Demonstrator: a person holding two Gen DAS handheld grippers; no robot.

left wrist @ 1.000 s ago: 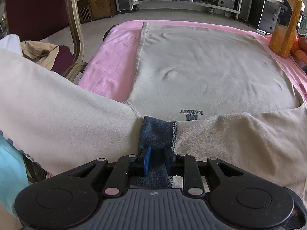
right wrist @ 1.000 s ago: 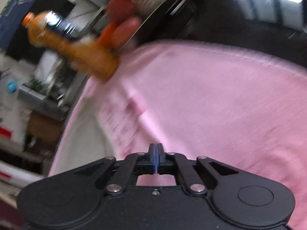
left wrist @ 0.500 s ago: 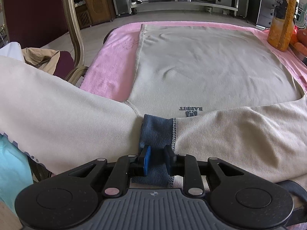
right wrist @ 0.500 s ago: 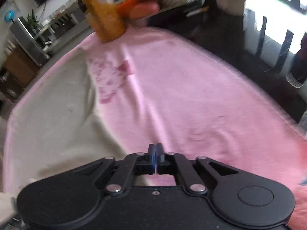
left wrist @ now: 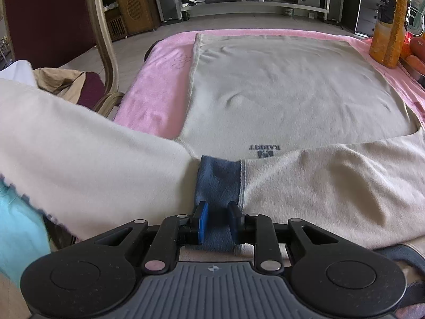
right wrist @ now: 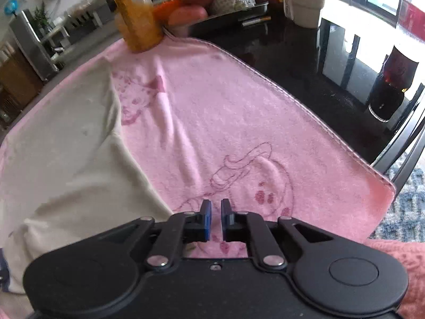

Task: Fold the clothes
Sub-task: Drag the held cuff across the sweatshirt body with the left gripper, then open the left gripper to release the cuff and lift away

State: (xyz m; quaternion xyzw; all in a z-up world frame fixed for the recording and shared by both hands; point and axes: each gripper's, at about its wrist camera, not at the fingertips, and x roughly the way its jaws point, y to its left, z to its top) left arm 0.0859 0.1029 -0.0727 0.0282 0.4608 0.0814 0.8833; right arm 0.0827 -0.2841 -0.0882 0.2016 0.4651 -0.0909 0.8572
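The beige fleece top (left wrist: 287, 90) lies spread flat over a pink towel (left wrist: 159, 79) on the worktop, its near edge folded back toward me, and my left fingers (left wrist: 218, 222) pinch the blue collar band (left wrist: 216, 183) at the middle of that fold. My right fingers (right wrist: 215, 219) hover above the pink towel just beside the top's edge (right wrist: 66, 159); they have just been opening to a narrow gap with nothing between them. An orange juice bottle (left wrist: 391, 24) and a tray of fruit (right wrist: 212, 2) stand at the towel's far corner.
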